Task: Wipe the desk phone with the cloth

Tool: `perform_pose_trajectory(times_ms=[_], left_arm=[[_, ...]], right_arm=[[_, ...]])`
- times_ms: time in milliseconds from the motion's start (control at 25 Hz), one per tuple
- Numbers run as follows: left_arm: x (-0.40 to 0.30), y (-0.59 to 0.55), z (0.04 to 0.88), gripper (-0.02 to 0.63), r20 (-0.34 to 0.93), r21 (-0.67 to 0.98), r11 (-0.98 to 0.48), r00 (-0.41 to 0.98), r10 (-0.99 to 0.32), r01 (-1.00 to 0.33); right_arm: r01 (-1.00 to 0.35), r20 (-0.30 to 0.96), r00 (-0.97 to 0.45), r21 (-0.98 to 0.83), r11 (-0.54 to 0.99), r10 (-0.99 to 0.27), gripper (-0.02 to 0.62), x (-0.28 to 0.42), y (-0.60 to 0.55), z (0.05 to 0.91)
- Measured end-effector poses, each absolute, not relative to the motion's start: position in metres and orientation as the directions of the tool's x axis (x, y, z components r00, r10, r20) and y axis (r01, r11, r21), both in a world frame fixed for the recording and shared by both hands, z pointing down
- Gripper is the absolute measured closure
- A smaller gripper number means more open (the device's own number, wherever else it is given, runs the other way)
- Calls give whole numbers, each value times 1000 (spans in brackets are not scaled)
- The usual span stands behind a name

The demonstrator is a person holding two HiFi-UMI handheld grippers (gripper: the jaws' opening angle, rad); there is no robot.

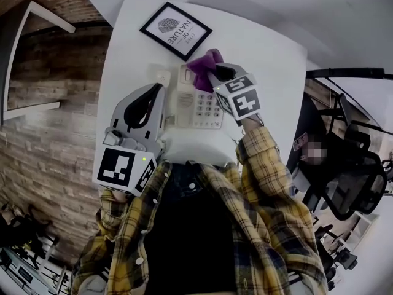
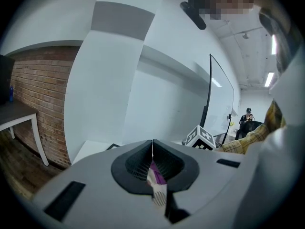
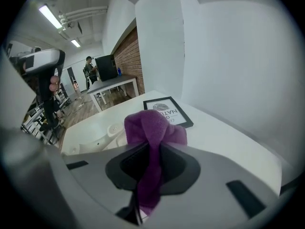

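On the surface (image 1: 270, 60), toward its near edge, lies the phone (image 1: 199, 106). The cloth (image 1: 204, 63) sits over the phone's far end, clamped in the right tongs (image 1: 215, 74). The left tongs (image 1: 159, 90), clenched empty, hover at the phone's left. A framed picture (image 1: 176, 31) lies by the far edge.

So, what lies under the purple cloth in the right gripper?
The top of the white plastic desk phone; its keypad shows. The part directly beneath the purple cloth is hidden.
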State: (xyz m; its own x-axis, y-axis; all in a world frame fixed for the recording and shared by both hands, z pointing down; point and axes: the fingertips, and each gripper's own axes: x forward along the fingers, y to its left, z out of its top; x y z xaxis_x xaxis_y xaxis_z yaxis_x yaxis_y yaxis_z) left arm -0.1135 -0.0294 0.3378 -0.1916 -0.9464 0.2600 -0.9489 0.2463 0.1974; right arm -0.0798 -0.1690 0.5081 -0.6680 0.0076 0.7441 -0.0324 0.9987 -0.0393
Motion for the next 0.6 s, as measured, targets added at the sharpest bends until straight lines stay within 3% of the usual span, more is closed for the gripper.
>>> perform_pose_trajectory(times_ms=[600], left_arm=[[-106,-34,341,591,259,206,230,-173,-950,-951]], right_arm=[[-6,754,-635,-225,974,170,534,-43,-116,531]])
